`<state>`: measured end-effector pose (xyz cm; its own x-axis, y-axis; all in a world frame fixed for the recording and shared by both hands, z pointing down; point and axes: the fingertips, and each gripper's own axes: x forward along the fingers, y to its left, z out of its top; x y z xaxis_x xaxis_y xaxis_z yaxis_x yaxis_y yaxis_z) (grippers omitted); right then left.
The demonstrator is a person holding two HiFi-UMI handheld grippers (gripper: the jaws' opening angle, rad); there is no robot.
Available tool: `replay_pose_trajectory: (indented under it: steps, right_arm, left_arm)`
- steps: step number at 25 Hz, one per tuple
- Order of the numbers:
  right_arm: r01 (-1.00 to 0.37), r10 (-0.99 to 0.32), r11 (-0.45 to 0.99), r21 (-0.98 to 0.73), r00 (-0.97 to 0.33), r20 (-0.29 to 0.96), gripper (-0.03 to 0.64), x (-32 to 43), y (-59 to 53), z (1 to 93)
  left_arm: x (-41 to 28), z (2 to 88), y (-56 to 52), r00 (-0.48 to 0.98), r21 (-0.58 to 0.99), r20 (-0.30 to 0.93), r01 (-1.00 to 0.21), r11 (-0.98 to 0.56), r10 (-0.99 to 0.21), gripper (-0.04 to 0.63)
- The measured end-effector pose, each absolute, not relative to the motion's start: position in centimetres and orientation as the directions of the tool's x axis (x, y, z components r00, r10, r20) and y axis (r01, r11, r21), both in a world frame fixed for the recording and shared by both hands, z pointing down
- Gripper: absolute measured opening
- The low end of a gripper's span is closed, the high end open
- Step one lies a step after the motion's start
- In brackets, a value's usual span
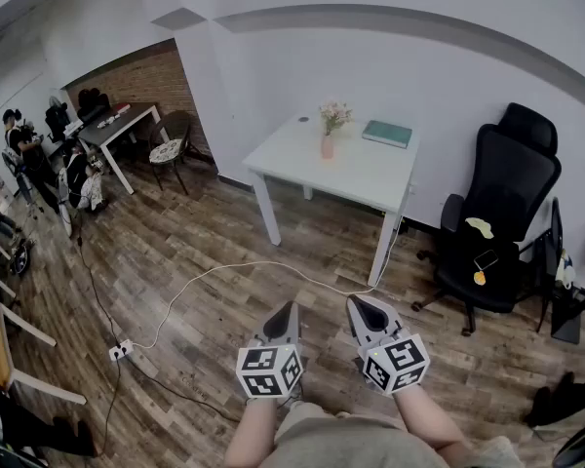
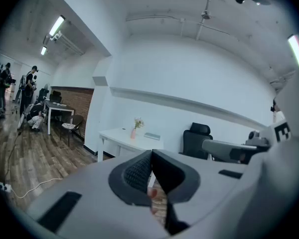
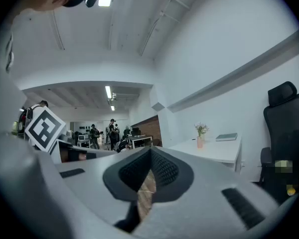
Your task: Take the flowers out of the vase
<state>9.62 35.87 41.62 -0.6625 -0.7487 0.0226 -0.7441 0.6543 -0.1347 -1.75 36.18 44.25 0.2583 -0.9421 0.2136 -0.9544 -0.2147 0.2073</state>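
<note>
White table (image 1: 370, 172) | flowers (image 1: 334, 115) upright in pink vase (image 1: 327, 148) | stems vertical

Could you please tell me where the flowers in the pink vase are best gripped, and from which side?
I would grip the stems of the flowers just above the rim of the vase, coming level from the near side of the table: they stand upright, and the blooms look crushable.

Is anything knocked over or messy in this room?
Nothing is knocked over: the pink vase stands upright on the white table with its flowers in it. The one untidy thing is a white cable snaking loose across the wood floor toward the table, which someone might trip on.
</note>
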Motion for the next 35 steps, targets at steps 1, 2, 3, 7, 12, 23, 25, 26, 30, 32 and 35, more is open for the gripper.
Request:
replay_pose_trajectory:
  steps: [1, 2, 3, 7, 12, 23, 25, 26, 30, 32, 35]
  right_arm:
    - [-0.746, -0.749, 0.654, -0.127, -0.662, 0.024, -0.003, 10.1, 36.0, 41.6]
    - [-0.747, -0.75, 0.654, -0.12, -0.661, 0.026, -0.003, 10.5, 36.1, 41.7]
    - [-0.749, -0.751, 0.653, -0.113, -0.66, 0.027, -0.003, 10.9, 36.3, 41.8]
    - [-0.751, -0.754, 0.65, -0.115, -0.656, 0.032, -0.003, 12.2, 37.4, 42.5]
    - [-0.755, -0.757, 0.642, -0.132, -0.652, 0.049, -0.003, 12.7, 38.0, 43.4]
    - [-0.723, -0.728, 0.667, -0.181, -0.684, 0.048, -0.002, 13.0, 38.3, 43.5]
    - [-0.721, -0.725, 0.671, -0.174, -0.687, 0.051, -0.002, 13.0, 37.9, 43.5]
    - [-0.722, -0.725, 0.67, -0.171, -0.686, 0.055, 0.0, 13.1, 37.7, 43.5]
    - [-0.733, -0.732, 0.66, -0.166, -0.677, 0.077, 0.0, 13.4, 37.1, 44.0]
    - [-0.734, -0.733, 0.658, -0.166, -0.675, 0.08, 0.002, 13.5, 36.6, 44.1]
    - [-0.732, -0.729, 0.662, -0.158, -0.678, 0.087, 0.018, 13.2, 35.5, 44.1]
  left_arm:
    - [-1.4, 44.4, 36.2, 0.256, 0.215, 0.21, -0.953, -0.211, -0.944, 0.008]
    - [-1.1, 44.5, 36.3, 0.254, 0.222, 0.206, -0.953, -0.207, -0.945, 0.008]
    - [-0.9, 44.7, 36.5, 0.251, 0.227, 0.203, -0.952, -0.204, -0.946, 0.008]
    - [-0.2, 44.9, 37.4, 0.241, 0.219, 0.202, -0.956, -0.196, -0.949, 0.008]
    - [0.1, 44.7, 38.1, 0.232, 0.203, 0.197, -0.96, -0.192, -0.952, 0.008]
    - [1.0, 44.5, 38.6, 0.223, 0.223, 0.178, -0.958, -0.181, -0.958, 0.008]
    - [1.1, 44.5, 38.4, 0.22, 0.22, 0.181, -0.959, -0.179, -0.958, 0.008]
    - [1.2, 44.5, 38.3, 0.22, 0.22, 0.184, -0.959, -0.178, -0.958, 0.008]
    - [1.6, 44.6, 37.9, 0.223, 0.215, 0.194, -0.96, -0.181, -0.955, 0.008]
    - [1.6, 44.6, 37.5, 0.222, 0.21, 0.196, -0.961, -0.181, -0.955, 0.008]
    - [1.3, 44.5, 36.3, 0.22, 0.215, 0.19, -0.96, -0.179, -0.957, 0.008]
